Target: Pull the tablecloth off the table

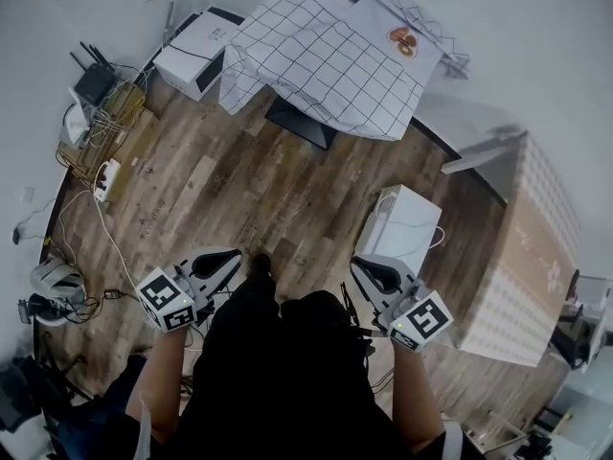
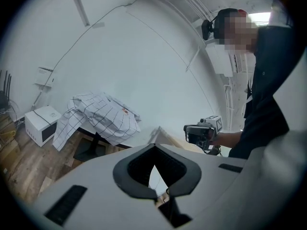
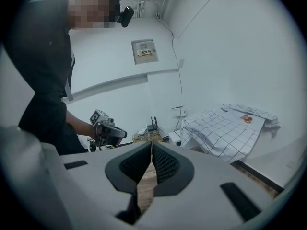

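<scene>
Head view shows the tablecloth (image 1: pixel 326 56) at the top of the frame, lying over the surface (image 1: pixel 302 125) and hanging down its sides. It looks a bit bunched up, but it is too far off to be sure. The left gripper (image 1: pixel 228 260) and the right gripper (image 1: pixel 366 271) are low in the frame, well apart from the cloth, with wood floor (image 1: pixel 239 190) between. Both pairs of jaws are closed and hold nothing. I think the job has not begun: the person must go over, grab the cloth and pull it off.
</scene>
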The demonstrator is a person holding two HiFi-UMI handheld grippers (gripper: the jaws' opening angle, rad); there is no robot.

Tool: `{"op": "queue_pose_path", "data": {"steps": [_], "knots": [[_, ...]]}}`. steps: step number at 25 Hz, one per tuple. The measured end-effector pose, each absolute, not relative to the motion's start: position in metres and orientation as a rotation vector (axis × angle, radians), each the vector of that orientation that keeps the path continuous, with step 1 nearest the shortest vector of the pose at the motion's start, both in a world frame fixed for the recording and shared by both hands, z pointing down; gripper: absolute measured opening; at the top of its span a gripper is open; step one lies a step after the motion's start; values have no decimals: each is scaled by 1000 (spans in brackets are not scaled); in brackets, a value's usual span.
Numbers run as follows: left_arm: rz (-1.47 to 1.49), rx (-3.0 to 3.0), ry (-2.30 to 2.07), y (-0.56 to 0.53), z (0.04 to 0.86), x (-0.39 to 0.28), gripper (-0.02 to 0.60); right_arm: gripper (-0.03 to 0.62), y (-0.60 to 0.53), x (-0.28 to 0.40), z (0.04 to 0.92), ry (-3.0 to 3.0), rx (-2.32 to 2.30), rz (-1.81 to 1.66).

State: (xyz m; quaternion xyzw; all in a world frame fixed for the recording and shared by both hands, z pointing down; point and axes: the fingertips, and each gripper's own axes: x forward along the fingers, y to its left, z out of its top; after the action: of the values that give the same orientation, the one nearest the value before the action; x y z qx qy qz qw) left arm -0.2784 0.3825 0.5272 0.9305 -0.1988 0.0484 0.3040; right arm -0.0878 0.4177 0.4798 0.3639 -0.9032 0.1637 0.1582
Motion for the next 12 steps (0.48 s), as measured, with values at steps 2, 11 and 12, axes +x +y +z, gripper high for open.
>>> {"op": "queue_pose_path", "data": {"steps": [2,11,12], "knots": [[122,2468,-511,365,532,-279,9,20,403,-88,476,-2567,1042,456],[164,2458,-491,301,540,-243,9,20,330,-57,476,-2587,1088,469],[172,2460,-492,293,540,-238,9,20,320,-53,475,-2602,1086,463]]}}
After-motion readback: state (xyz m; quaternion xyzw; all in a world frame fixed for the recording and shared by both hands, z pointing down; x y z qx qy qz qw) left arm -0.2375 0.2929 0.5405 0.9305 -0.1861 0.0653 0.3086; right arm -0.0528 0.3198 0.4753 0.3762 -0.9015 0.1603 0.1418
